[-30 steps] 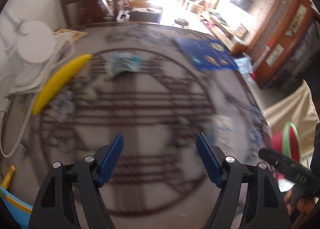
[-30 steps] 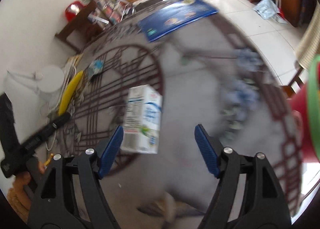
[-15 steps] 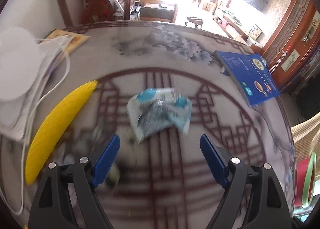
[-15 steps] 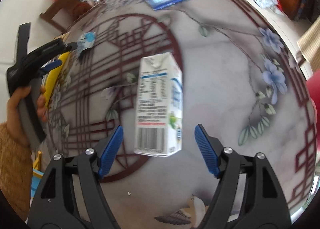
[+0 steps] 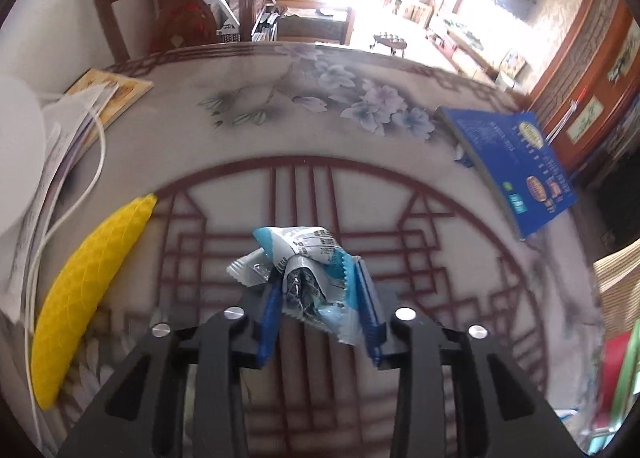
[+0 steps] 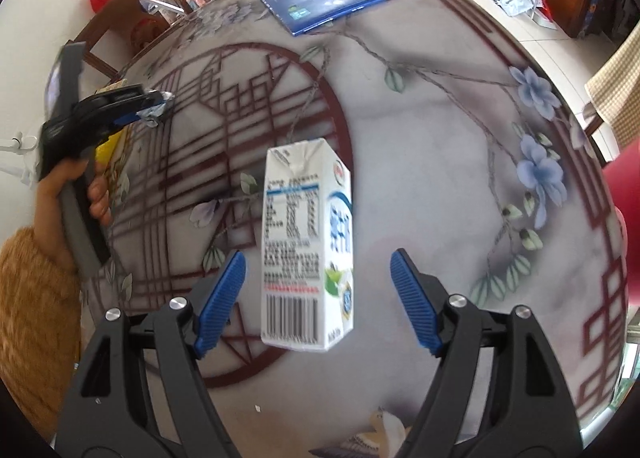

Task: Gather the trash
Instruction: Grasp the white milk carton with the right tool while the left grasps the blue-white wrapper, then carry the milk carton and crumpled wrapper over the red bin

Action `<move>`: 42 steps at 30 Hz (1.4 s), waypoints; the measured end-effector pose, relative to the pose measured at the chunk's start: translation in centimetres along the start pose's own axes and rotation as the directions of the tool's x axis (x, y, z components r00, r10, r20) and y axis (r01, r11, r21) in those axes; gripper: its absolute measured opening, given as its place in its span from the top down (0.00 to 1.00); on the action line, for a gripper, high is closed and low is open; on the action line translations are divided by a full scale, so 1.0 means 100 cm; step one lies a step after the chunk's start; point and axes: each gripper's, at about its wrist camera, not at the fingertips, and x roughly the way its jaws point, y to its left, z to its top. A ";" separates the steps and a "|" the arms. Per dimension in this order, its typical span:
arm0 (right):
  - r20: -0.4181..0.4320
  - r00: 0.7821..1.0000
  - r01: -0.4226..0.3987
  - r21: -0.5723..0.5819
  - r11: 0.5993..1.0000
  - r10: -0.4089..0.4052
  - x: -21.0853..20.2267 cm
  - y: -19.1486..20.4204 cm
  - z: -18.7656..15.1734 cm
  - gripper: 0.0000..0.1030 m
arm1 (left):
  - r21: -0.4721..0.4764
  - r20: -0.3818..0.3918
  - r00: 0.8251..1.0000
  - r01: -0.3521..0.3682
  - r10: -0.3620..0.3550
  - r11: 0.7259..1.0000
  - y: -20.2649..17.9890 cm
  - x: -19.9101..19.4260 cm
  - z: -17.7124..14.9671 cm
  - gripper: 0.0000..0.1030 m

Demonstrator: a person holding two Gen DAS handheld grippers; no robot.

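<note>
Left wrist: left tongs (image 5: 320,310) clamped on wrapper (image 5: 304,274) for binning; right tongs (image 6: 316,298) apart, straddling upright carton (image 6: 306,246), likely for next grab.

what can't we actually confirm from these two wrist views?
- Left wrist: underside of the wrapper is hidden by the left hand-held gripper shut on it.
- Right wrist: back faces of the milk carton face away; its small print is blurred. The right hand-held gripper is open around it.
- Both views: the red bin is cut off by the frame edge, its contents unseen.
</note>
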 end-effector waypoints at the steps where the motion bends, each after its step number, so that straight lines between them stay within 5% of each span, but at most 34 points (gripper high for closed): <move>1: -0.007 1.000 -0.002 -0.008 1.000 0.002 0.003 0.002 0.002 0.29 | -0.010 0.006 1.000 0.009 -0.009 1.000 0.000 -0.004 -0.003 0.71; 3: -0.021 1.000 -0.003 -0.041 0.999 0.002 0.009 0.008 0.004 0.30 | -0.025 0.014 1.000 0.029 -0.028 0.999 0.001 -0.015 -0.012 0.71; 6: -0.048 0.998 0.028 -0.131 0.991 -0.034 0.020 0.020 0.001 0.57 | 0.006 0.007 1.000 0.027 -0.027 1.000 -0.006 -0.028 -0.028 0.70; 9: -0.061 0.998 -0.005 -0.139 0.990 -0.004 0.020 0.021 -0.002 0.62 | 0.038 -0.008 1.000 0.029 -0.028 0.999 -0.011 -0.039 -0.045 0.70; 18: 0.058 0.996 -0.060 -0.109 0.992 0.067 -0.035 0.006 -0.004 0.63 | 0.118 0.016 0.998 0.061 -0.063 0.991 -0.040 -0.087 -0.076 0.70; 31: 0.202 0.978 -0.062 0.018 0.998 0.058 -0.106 -0.045 -0.041 0.63 | 0.291 0.073 0.979 0.163 -0.192 0.943 -0.112 -0.159 -0.114 0.69; 42: 0.252 0.966 -0.078 0.069 0.995 0.058 -0.135 -0.082 -0.065 0.63 | 0.355 0.075 0.975 0.170 -0.210 0.919 -0.155 -0.182 -0.142 0.69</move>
